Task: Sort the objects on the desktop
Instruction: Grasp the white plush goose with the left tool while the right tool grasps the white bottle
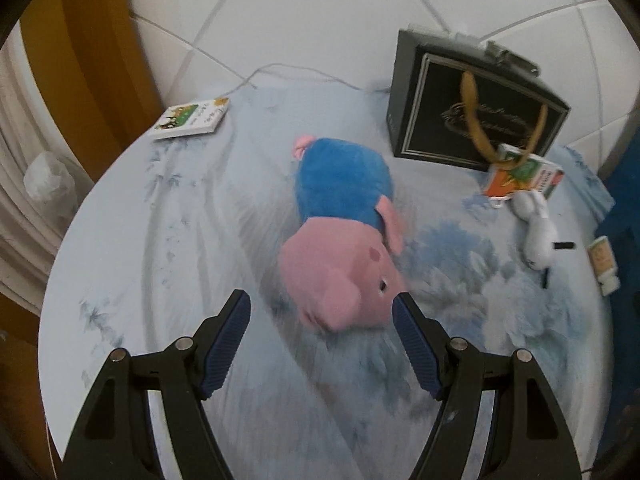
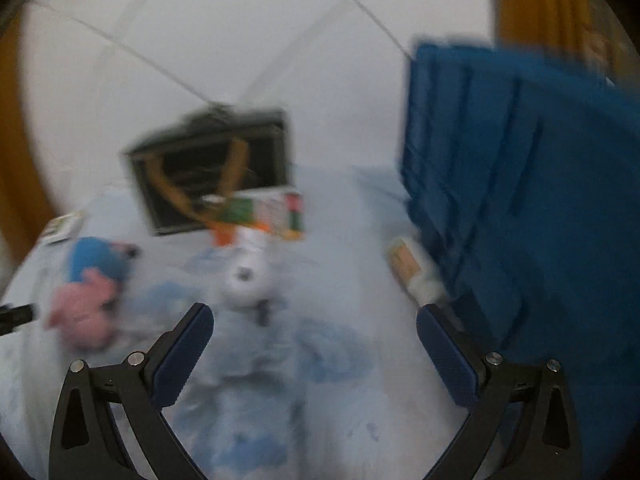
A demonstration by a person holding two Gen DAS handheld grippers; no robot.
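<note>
A soft plush pig (image 1: 344,236), fuzzy pink head and ears with a blue fleece body, lies on its side near the middle of the bench (image 1: 160,240), which is covered by a pale cloth printed with smudgy blue patterns. Its snout end lies between and just beyond the tips of the left gripper (image 1: 322,306), whose jaws stand spread, the ribbed dark-blue pads clear of the toy and holding nothing.

Behind the pig a stiff black paper gift bag (image 1: 472,108) with a thin silver border and tan ribbon handles stands upright against the white tiled wall (image 1: 320,12). A small orange and green carton (image 1: 524,176) leans at the bag's foot, and just in front of it lies a small white plush toy (image 1: 538,232) with dark stick-like legs. Near the right edge a small beige bottle (image 1: 604,270) with a white cap lies on its side beside a ribbed blue plastic crate (image 2: 520,200). At the far left corner a thin picture book (image 1: 190,120) lies flat, and a thin white cable (image 1: 280,70) runs along the back.

The right wrist view is blurred. The right gripper (image 2: 314,314) hovers over bare cloth in front of the white toy, its jaws wide apart and empty.
</note>
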